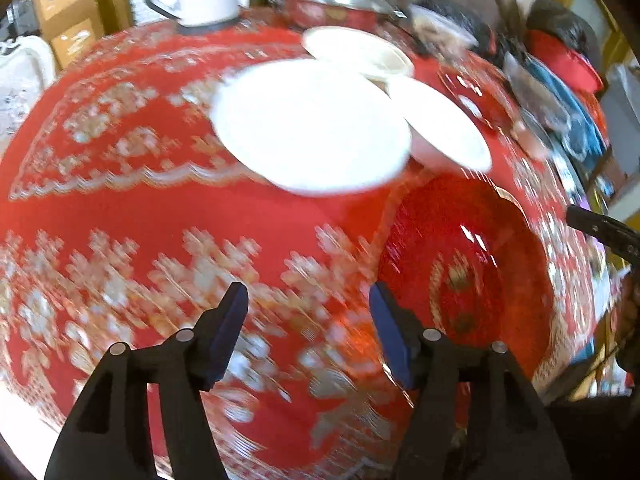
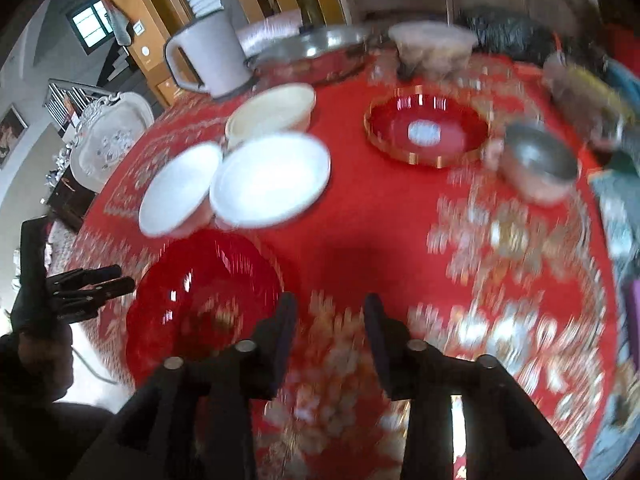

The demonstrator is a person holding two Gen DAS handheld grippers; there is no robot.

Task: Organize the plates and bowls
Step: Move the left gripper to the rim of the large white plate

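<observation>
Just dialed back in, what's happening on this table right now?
Nothing is held yet. The left gripper and right gripper both hover open over the red patterned tablecloth. Three white bowls sit clustered mid-table, not stacked. One red glass plate lies near the grippers and a gold-rimmed red plate sits farther back. Both views are motion-blurred.

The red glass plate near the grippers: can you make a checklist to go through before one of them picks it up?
1. Left gripper open and empty: ok.
2. Right gripper open and empty: ok.
3. Red glass plate has nothing stacked on it: ok.
4. Plate rim apart from the white bowls: cannot tell, blurred.
5. Plate lies flat on the red tablecloth: cannot tell.
6. A gripper lined up on the rim: not ok, both beside it.
</observation>
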